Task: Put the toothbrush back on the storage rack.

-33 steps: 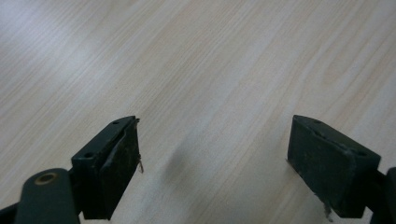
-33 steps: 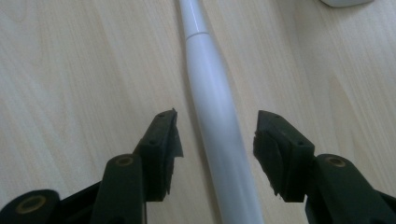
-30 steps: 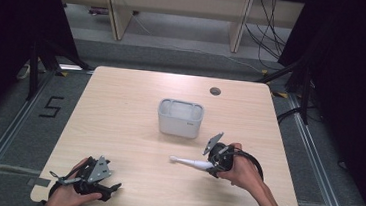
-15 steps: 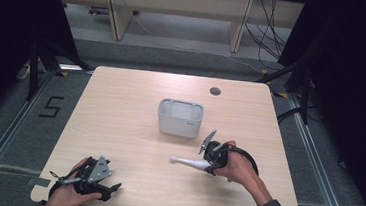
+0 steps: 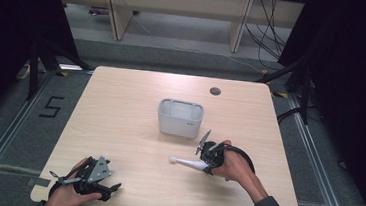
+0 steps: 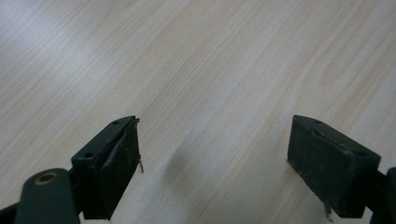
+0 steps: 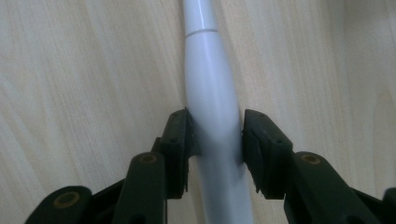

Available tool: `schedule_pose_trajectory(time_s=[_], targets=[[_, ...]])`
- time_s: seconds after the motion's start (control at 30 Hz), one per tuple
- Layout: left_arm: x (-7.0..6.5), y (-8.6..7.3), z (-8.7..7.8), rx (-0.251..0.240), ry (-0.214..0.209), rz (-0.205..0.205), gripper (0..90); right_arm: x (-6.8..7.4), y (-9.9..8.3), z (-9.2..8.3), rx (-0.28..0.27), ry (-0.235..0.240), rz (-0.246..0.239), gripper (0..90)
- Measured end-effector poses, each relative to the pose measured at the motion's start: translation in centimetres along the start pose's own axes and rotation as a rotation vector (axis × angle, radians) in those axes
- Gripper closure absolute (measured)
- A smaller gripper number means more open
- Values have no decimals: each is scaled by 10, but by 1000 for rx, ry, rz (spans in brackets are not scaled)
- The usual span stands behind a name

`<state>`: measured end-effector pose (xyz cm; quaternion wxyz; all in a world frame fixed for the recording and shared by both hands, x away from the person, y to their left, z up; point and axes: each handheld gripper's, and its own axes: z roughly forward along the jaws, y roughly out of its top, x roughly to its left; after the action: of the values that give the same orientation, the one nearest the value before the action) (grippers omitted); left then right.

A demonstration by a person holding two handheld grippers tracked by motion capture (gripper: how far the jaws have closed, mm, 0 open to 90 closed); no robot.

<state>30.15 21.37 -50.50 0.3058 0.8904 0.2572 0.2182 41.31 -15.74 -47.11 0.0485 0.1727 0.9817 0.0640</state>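
Right gripper pinching the white handle-shaped tool across its thick body, jaws pressed against both sides; probably gripped there for balance. Tool lying flat on the bench, right of centre, towards the near edge, thin tip pointing to the left edge, just in front of the white bin. Right hand low, forearm entering from the near right corner. Left gripper spread wide over bare wood at the near left corner, apparently parked clear of the work
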Motion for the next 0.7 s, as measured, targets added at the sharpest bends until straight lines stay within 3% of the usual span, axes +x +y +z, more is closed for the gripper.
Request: schedule_pose_trajectory(time_s=[0.13, 0.17, 0.2, 0.23, 0.43, 0.6, 0.7], targets=[[0, 0, 0, -1, 0, 1, 164, 2, 1, 1, 24, 8, 3, 647], [0, 0, 0, 0, 1, 0, 164, 1, 2, 1, 31, 13, -6, 650], [0, 0, 0, 0, 1, 0, 164, -2, 2, 2, 24, 18, -46, 651], [0, 0, 0, 0, 1, 2, 164, 1, 2, 2, 34, 16, -8, 652], [0, 0, 0, -1, -1, 1, 165, -1, 5, 3, 57, 23, -44, 654], [0, 0, 0, 3, -2, 5, 164, 1, 7, 5, 81, 20, -14, 655], [0, 0, 0, 1, 0, 2, 165, 0, 7, 5, 83, 19, -32, 655]])
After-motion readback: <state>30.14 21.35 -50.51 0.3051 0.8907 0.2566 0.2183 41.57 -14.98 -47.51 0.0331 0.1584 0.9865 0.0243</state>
